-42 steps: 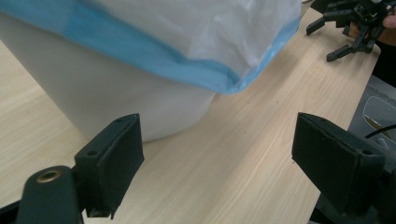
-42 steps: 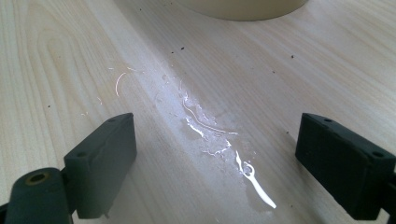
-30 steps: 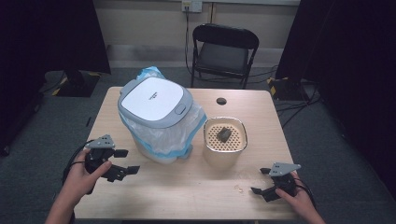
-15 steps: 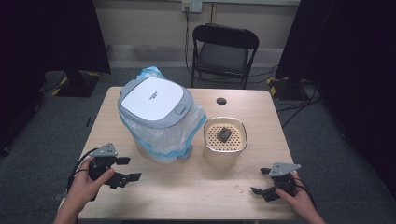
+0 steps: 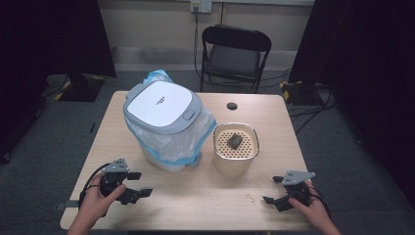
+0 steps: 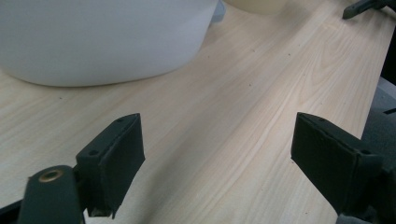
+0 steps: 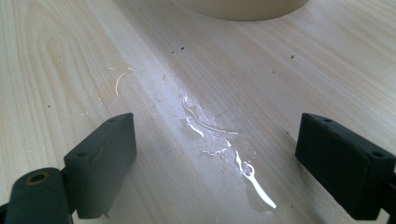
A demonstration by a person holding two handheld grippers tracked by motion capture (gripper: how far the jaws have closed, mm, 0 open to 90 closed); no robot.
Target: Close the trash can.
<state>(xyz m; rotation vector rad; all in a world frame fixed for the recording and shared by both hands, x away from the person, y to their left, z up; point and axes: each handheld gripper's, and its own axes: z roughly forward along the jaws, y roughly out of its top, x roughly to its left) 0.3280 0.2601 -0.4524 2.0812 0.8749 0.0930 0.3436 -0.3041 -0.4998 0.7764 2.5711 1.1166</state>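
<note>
1. Two tongs sit low at the near edge of the worktop (image 5: 205,205). Your left tongs (image 5: 137,185) are at about 8 o'clock from the worktop's middle, your right tongs (image 5: 274,191) at about 4 o'clock.
2. Your left tongs stand wide apart with nothing between the pads; in the left gripper view you see bare wood between them and the white bin wall just ahead.
3. Your right tongs are just as wide and hold nothing. In the right gripper view a small wet smear (image 7: 219,140) lies on the wood between the jaws, and it shows in the high view at about 9 o'clock from those tongs.
4. The nearest things to work on lie farther in: the white bin (image 5: 164,127) with its closed grey-rimmed lid (image 5: 159,104) and a blue-edged bag liner (image 5: 193,142) bunched under the rim, at about 12 to 1 o'clock from your left tongs.
5. Just beside the bin, at its 3 o'clock, stands the cream strainer pot (image 5: 236,149) with a dark lump (image 5: 235,141) in it.
6. Beyond the worktop, at 12 o'clock, a black chair (image 5: 234,54) stands.
7. By my reading, you are at rest or only starting an approach. Next you would bring the left tongs forward to the bin, minding the loose liner.
</note>
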